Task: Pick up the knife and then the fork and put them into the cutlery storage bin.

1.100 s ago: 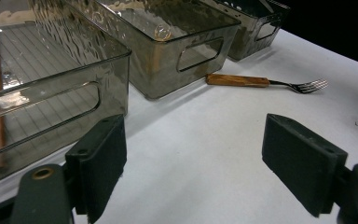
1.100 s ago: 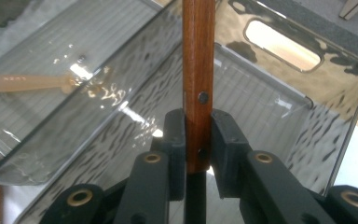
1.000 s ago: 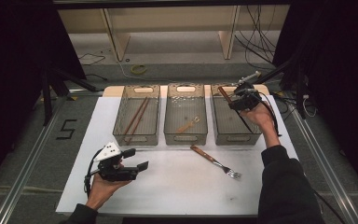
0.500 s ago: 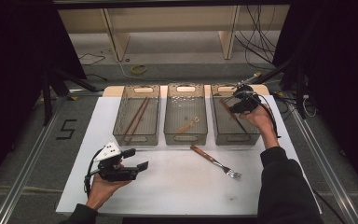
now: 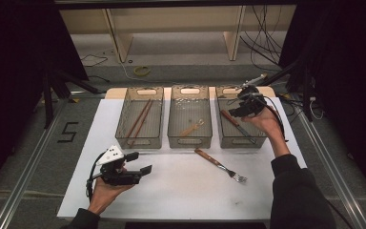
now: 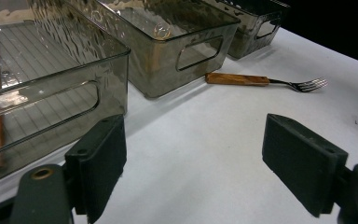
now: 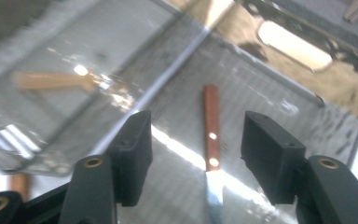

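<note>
The right hand-held gripper (image 5: 242,106) hangs over the far half of the right bin (image 5: 263,138), its jaws spread and having just been opening; a wooden-handled knife (image 7: 211,126) lies on the bin floor below the gap between them, touching neither pad. The bin's walls stand close on either side of the knife, leaving little room sideways, while the top is open. The middle bin (image 5: 189,141) sits just beside it and holds one wooden-handled utensil (image 5: 192,128); the left bin (image 5: 122,129) beyond holds two long wooden sticks (image 5: 138,119). That makes three clear bins in a row along the far side of the white tabletop (image 5: 181,191). One fork (image 5: 219,165) with a wooden handle lies on the open sheet in front of the middle and right bins, apart from both. The left hand-held gripper (image 5: 140,162) is held low near the tabletop's near left edge, jaws spread with nothing between them, with broad bare surface between it and the fork.
</note>
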Demonstrator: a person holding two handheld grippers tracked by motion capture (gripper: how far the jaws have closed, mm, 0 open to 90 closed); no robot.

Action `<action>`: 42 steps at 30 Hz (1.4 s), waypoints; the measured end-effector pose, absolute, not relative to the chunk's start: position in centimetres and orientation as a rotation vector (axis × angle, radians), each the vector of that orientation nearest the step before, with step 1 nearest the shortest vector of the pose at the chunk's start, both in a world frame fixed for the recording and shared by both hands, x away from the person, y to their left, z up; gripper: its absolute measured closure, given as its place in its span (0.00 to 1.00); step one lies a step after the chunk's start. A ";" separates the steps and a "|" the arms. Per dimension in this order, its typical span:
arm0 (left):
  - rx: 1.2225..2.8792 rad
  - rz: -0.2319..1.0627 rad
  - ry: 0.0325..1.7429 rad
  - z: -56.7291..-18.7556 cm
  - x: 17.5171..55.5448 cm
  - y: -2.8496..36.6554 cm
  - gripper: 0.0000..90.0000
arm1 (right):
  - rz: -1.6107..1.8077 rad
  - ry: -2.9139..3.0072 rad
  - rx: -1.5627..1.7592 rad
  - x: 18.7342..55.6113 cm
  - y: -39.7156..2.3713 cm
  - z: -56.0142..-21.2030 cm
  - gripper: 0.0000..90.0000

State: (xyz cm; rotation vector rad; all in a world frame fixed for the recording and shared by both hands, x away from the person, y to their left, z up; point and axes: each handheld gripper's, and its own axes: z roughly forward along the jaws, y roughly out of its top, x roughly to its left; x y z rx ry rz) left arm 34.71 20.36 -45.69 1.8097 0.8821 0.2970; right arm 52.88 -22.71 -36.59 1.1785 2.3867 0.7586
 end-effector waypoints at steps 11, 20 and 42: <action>1.809 0.299 0.875 -45.7 34.7 20.4 0.23 | 0.882 2.476 1.033 49.2 -19.9 -35.0 0.40; 1.808 0.303 0.876 -45.7 34.6 20.3 0.23 | 0.913 2.540 0.953 46.4 -18.6 -35.2 0.36; 1.795 0.309 0.863 -45.7 34.5 20.4 0.23 | 0.931 2.613 0.896 43.3 -16.9 -38.1 0.35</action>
